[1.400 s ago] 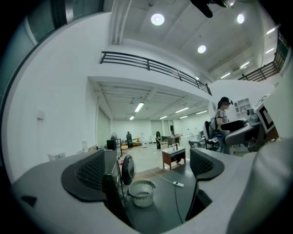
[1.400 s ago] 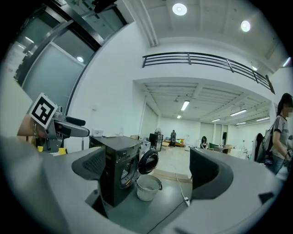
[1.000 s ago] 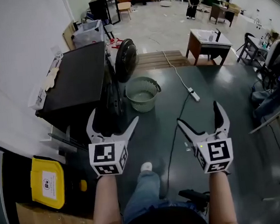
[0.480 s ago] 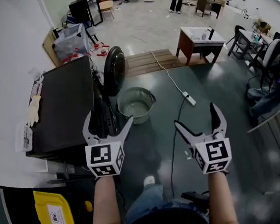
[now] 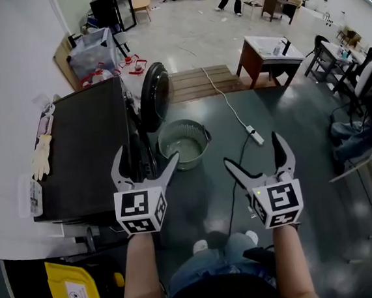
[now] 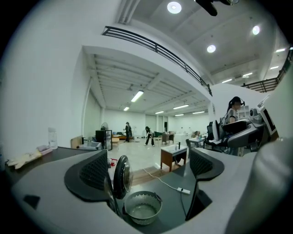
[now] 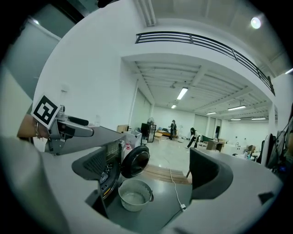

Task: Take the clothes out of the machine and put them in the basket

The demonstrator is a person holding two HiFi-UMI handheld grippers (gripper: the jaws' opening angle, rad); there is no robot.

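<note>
Moved: not much. The person has shuffled in a bit (both white shoes point(image 5: 199, 246) now show below the tongs), and the right pair has drifted slightly left.
Left tongs: left gripper point(image 5: 146, 157) is released, jaws wide apart with nothing between them, held near the front of the black front-loading washing machine point(image 5: 88, 148).
Right tongs: right gripper point(image 5: 251, 150) is spread open and empty too, over the dark green floor point(image 5: 301, 186).
Clothes: can't see any. No view looks into the drum, so my guess is they're all still inside.
Basket: pale grey round plastic basket with a slatted wall point(image 5: 173, 154) sits on the floor just beside the machine front, below the swung-open round dark door point(image 5: 153, 96). Looks empty.
Risk, door: it hangs right next to the reach path, so tongs going in could clip it or the front panel.
Risk, cable: white power strip point(image 5: 254, 134) and its dark cable point(image 5: 233, 193) run along the floor near the feet, an easy trip or snag.
Risk, cloth: a floppy garment pinched by one edge could slip and land short of the basket, and a nudge might slide that light basket away.
</note>
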